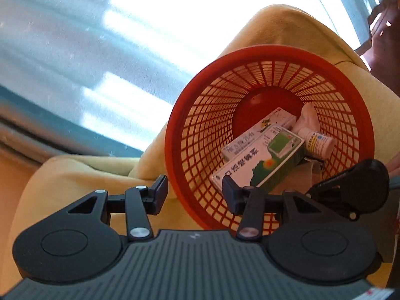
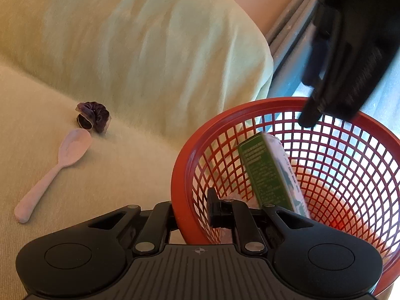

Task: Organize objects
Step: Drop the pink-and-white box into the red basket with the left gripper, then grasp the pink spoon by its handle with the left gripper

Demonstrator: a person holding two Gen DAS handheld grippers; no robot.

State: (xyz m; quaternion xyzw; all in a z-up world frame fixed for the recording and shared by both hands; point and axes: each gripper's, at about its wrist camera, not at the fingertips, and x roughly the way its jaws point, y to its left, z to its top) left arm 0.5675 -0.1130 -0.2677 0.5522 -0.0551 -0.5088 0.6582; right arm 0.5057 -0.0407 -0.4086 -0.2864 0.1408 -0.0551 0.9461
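Observation:
A red mesh basket (image 1: 250, 52) lies tilted on a cream sofa. My right gripper (image 2: 192, 212) is shut on its near rim (image 2: 185, 160). Inside the basket are a green-and-white box (image 1: 265, 165), a white box (image 1: 252, 135), a small white bottle (image 1: 317, 141) and a white cloth (image 1: 308, 117). In the right wrist view the green box (image 2: 262, 172) stands on end against the mesh. My left gripper (image 1: 195, 195) hangs open over the basket's mouth with nothing between its fingers. It shows blurred at the upper right of the right wrist view (image 2: 310, 100).
A pink spoon (image 2: 50, 172) and a dark purple scrunchie (image 2: 93, 117) lie on the sofa seat (image 2: 112, 175) left of the basket. A back cushion (image 2: 150, 50) rises behind them. A bright window (image 1: 200, 12) and its sill lie beyond the sofa.

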